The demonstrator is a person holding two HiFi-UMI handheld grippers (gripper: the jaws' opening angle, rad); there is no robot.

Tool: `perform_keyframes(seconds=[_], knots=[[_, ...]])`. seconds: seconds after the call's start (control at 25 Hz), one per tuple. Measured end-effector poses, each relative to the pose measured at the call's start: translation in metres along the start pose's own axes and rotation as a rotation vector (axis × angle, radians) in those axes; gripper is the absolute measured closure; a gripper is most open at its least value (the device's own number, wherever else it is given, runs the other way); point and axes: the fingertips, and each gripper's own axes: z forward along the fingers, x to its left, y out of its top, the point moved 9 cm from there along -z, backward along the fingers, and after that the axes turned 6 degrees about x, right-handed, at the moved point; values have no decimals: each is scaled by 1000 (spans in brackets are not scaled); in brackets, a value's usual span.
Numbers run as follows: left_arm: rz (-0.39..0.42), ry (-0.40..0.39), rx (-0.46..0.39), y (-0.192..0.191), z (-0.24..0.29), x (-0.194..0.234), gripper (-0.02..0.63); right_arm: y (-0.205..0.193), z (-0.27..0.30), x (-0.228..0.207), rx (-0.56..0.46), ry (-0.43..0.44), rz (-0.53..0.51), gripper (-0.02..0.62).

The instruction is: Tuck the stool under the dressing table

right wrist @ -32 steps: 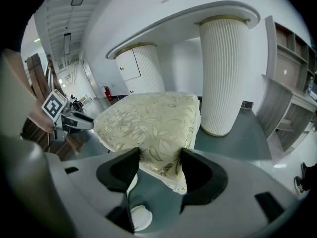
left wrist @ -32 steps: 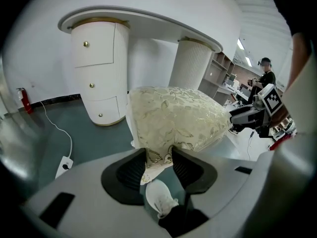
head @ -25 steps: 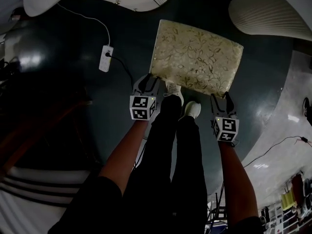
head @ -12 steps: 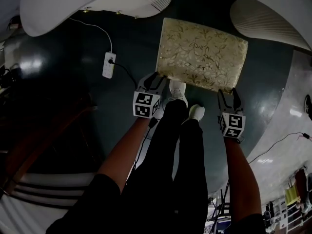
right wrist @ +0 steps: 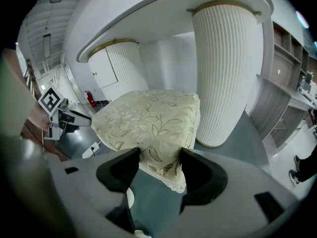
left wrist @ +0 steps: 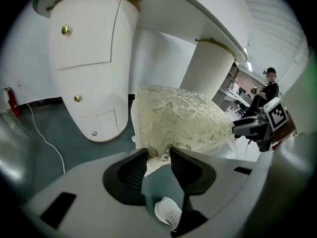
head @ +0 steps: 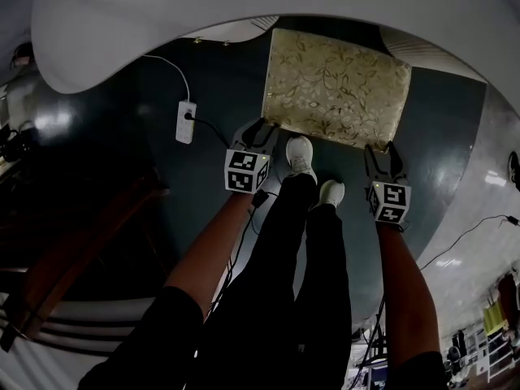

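The stool (head: 337, 88) has a cream cushion with a gold leaf pattern and stands on the dark floor, its far edge under the white dressing table top (head: 122, 31). My left gripper (head: 262, 127) is shut on the stool's near left corner. In the left gripper view the cushion (left wrist: 183, 120) fills the middle, and the left gripper (left wrist: 157, 155) pinches its lower corner. My right gripper (head: 382, 151) is shut on the near right corner. In the right gripper view the stool (right wrist: 148, 118) has its fabric corner squeezed inside the right gripper (right wrist: 159, 157).
Two white ribbed table pedestals (left wrist: 94, 63) (right wrist: 228, 68) flank the stool. A white power strip (head: 186, 122) with cable lies on the floor at left. The person's white shoes (head: 299, 153) stand just behind the stool. Another person (left wrist: 265, 90) sits far off.
The stool has slid away from the person and farther under the table top, which now covers more of the head view. Both grippers went forward with it and kept their hold.
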Motion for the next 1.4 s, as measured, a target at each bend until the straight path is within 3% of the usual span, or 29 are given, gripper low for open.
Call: perform_keyframes(seconds=[0.24, 0.48, 0.68, 1.0, 1.4], knots=[[66, -48, -1, 6, -4, 5, 448, 5, -3, 6, 5, -47, -1, 331], [105, -56, 28, 12, -7, 3, 448, 11, -3, -1, -7, -18, -20, 331], [60, -17, -6, 19, -1, 3, 448, 13, 0, -7, -40, 15, -15, 331], [39, -3, -41, 64, 15, 9, 448, 59, 21, -32, -90, -20, -9, 331], [17, 35, -75, 98, 28, 24, 448, 98, 42, -43, -113, 2, -25, 331]])
